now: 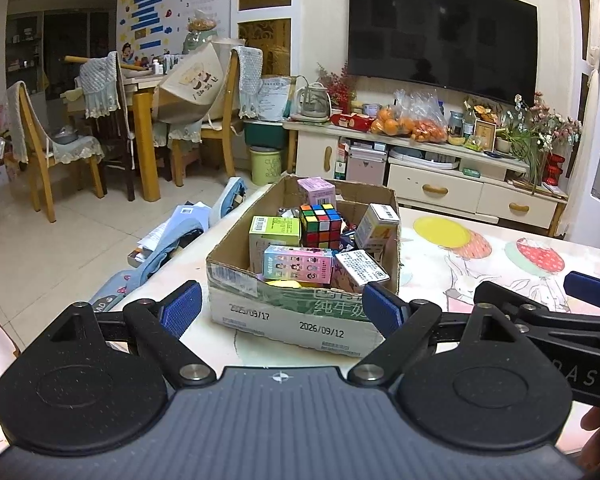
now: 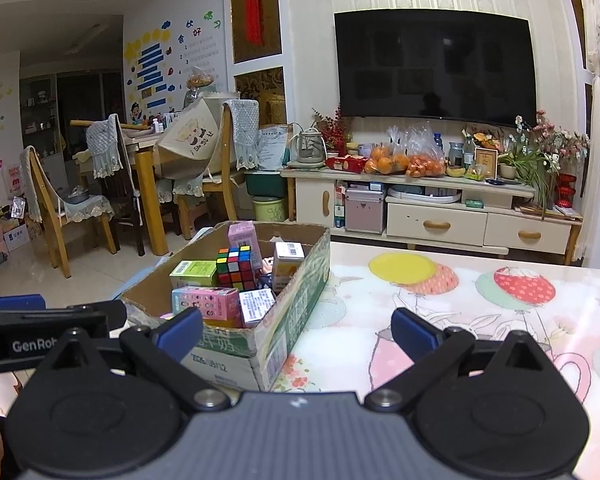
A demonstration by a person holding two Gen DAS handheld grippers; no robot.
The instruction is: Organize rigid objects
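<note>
Cardboard box [image 1: 300, 312] lies dead ahead of the empty, spread left gripper [image 1: 282, 312]; right gripper [image 2: 296, 330], also spread, sits right of it.

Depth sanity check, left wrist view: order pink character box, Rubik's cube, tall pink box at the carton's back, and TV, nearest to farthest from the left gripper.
1. Pink character box, front of the carton, just beyond the left gripper.
2. Rubik's cube, mid carton.
3. Tall pink box, against the back wall.
4. TV, on the far wall.
</note>
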